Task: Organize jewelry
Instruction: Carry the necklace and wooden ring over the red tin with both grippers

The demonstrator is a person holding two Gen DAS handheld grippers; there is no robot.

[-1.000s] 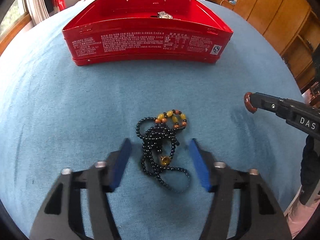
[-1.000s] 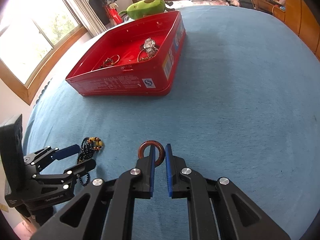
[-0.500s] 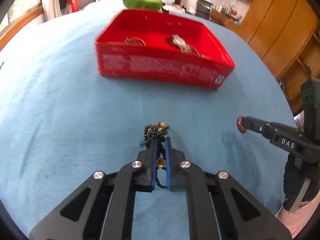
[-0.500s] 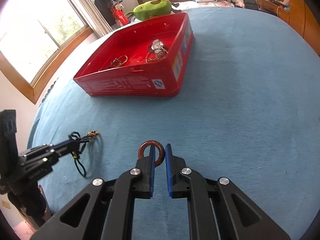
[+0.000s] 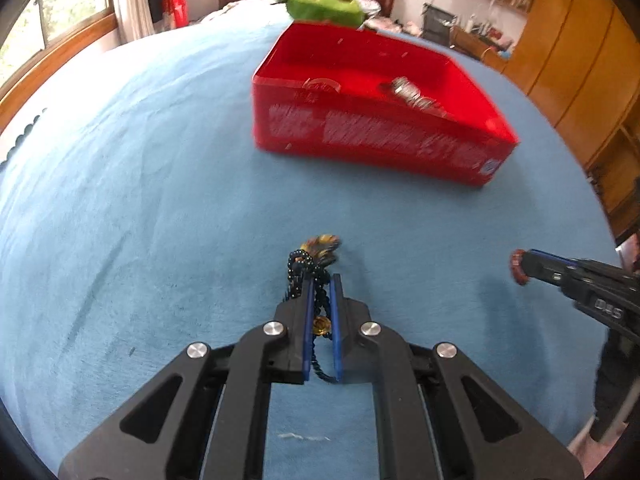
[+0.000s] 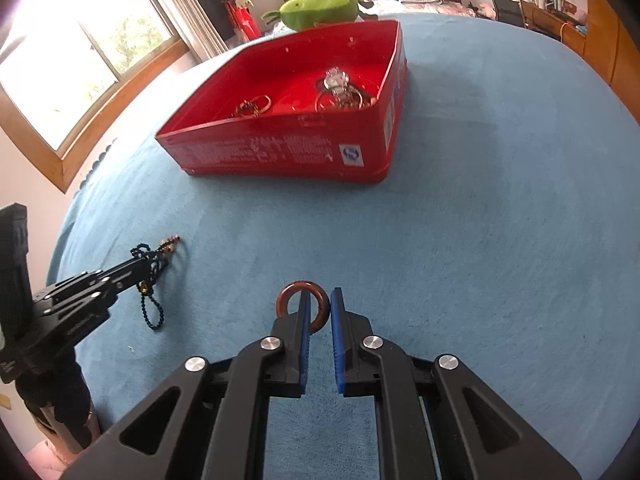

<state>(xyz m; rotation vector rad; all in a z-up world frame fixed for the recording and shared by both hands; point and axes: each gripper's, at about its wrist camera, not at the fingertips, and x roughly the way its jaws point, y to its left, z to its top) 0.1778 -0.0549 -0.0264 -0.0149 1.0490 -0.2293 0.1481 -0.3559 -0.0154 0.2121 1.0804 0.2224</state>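
Two pairs of tongs are seen: the left tongs (image 5: pixel 320 280) are clamped on a black bead necklace (image 5: pixel 310 264). A brown ring (image 6: pixel 303 305) is gripped by the right tongs (image 6: pixel 319 300), near the red tin (image 6: pixel 280 152).

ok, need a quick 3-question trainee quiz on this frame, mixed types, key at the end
1. Multiple choice: the left gripper is shut on
A) a watch
B) the bead necklace
C) nothing

2. True or false: the brown ring already lies in the red box.

3. Fill in: behind the box sits a green ____.

Key
1. B. The beads are clamped between the blue pads, with a loop hanging below.
2. False. The right gripper holds it above the blue cloth, short of the box.
3. Plush toy.
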